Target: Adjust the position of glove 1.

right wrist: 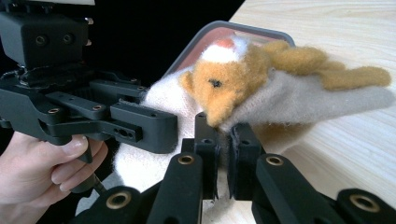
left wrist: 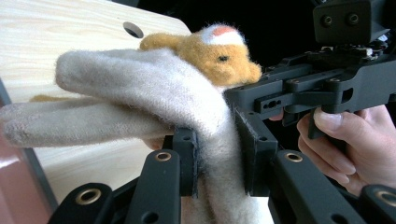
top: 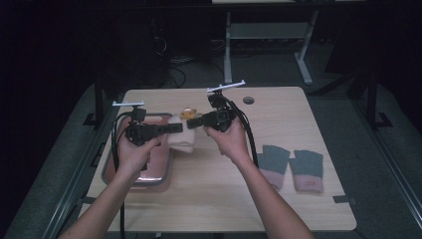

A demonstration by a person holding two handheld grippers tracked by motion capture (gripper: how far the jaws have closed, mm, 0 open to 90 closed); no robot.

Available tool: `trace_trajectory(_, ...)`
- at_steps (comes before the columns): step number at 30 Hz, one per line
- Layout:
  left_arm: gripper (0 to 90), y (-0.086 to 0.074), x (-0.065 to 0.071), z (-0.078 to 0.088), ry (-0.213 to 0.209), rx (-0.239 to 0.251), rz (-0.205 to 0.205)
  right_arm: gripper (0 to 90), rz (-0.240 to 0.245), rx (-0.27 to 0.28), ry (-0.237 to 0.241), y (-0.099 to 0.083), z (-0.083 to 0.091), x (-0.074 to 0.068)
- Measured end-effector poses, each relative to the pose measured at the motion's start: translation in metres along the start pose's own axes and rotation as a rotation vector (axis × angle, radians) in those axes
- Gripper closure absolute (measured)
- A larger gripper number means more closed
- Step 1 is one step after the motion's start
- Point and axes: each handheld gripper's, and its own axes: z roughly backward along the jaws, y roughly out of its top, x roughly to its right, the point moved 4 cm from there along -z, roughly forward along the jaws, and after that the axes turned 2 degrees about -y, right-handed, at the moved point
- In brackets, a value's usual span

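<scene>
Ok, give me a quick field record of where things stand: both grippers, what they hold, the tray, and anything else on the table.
left gripper: shut on the cream sock, fabric pinched between its jaws
right gripper: shut on the same cream sock, at its other side
cream sock: held between the two grippers, above the table
toy: orange felt animal lying in the sock's fabric, head showing
tray: pink, grey rim, at the left of the table
other items: two grey and pink gloves, flat, side by side at the right
</scene>
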Motion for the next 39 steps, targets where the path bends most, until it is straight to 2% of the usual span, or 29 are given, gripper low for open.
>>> trace_trajectory(16,71.3,0.004,-0.008,0.025,0.010,0.023,0.010,84.3,0.008,-0.006,0.037,0.012,-0.017,-0.016)
trace_trajectory(24,71.3,0.006,-0.013,0.038,0.019,0.038,0.007,84.3,0.031,-0.016,0.040,0.018,-0.027,-0.025)
trace_trajectory(39,71.3,0.004,-0.030,0.071,0.047,0.064,0.031,84.2,0.035,-0.036,0.087,0.027,-0.057,-0.045)
